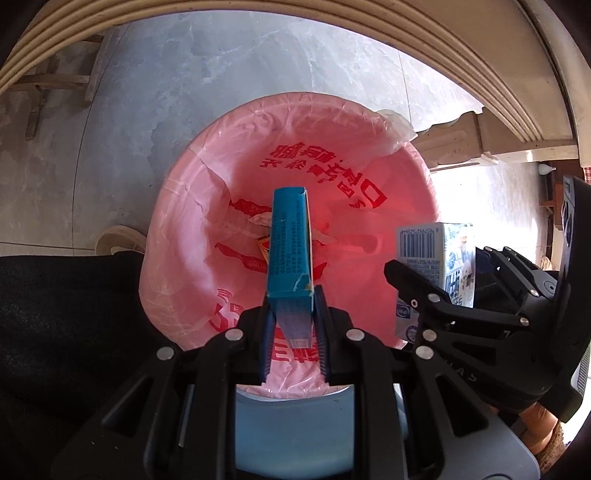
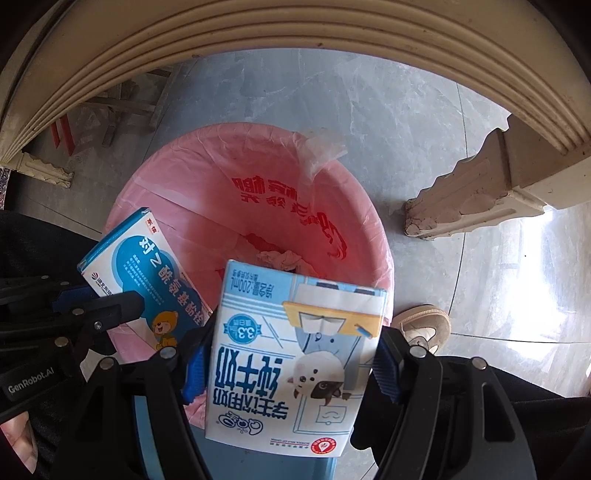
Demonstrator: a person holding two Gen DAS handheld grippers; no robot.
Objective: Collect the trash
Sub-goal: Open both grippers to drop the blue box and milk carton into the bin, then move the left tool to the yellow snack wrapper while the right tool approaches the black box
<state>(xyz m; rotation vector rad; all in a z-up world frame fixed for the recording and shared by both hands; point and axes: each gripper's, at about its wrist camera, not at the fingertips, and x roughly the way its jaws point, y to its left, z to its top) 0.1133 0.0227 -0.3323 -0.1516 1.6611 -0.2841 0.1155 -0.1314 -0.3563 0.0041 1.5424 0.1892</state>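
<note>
A trash bin lined with a pink bag (image 1: 351,166) (image 2: 258,192) stands on the floor right under both grippers. My left gripper (image 1: 293,317) (image 2: 85,295) points steeply down over it, shut on the end of a blue medicine box (image 1: 290,243) (image 2: 147,273). My right gripper (image 2: 290,373) (image 1: 443,266) points straight down beside it, its blue pads pressed on the sides of a white and blue milk carton (image 2: 291,354) (image 1: 428,254). Crumpled paper (image 2: 280,258) and small scraps lie at the bottom of the bag.
A cream table edge (image 2: 295,29) arches overhead, and its carved leg (image 2: 461,206) stands to the right of the bin. The person's shoe (image 2: 424,325) and dark trousers (image 1: 55,314) are close beside the bin. A wooden stool (image 1: 55,81) stands far left on the grey tile floor.
</note>
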